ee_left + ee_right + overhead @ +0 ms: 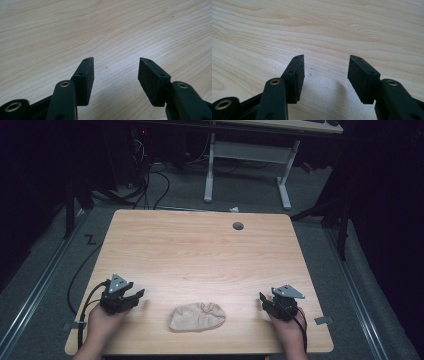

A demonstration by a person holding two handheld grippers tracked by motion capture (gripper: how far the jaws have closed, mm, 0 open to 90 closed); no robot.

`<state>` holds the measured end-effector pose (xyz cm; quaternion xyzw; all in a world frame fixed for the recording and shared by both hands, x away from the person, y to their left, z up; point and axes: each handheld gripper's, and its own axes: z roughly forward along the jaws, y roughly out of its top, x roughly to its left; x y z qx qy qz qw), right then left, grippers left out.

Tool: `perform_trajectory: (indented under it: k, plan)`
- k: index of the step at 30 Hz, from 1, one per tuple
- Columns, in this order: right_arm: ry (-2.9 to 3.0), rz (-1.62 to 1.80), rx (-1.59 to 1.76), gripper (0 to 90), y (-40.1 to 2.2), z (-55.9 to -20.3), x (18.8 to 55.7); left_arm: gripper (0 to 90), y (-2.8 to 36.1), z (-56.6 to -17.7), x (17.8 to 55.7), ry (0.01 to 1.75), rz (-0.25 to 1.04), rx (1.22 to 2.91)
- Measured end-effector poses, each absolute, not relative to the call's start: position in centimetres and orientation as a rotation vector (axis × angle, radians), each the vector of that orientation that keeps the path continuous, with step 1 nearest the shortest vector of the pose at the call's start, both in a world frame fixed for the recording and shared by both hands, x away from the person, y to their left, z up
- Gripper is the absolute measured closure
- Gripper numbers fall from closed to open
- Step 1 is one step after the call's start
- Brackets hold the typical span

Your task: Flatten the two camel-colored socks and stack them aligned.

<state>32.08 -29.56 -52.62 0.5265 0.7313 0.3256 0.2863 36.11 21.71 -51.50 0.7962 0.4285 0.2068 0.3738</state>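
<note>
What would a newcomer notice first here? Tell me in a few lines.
A crumpled beige cloth lies alone near the front edge of the light wooden table, midway between the hands. The left gripper and the right gripper flank it, apart from it, each with jaws open and nothing between them. A small grey disc sits near the far edge.

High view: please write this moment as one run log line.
left gripper: open, empty | right gripper: open, empty | beige cloth: bunched between them, untouched | table
</note>
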Motion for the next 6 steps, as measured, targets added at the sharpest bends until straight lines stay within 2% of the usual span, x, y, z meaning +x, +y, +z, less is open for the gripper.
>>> perform_trajectory:
  k: [6]
  plan:
    - [1.966, 0.867, 1.380, 47.3, -29.20, -52.41, 32.11, 47.1, 21.52, -51.14, 35.90, 1.083, 0.524, 2.026]
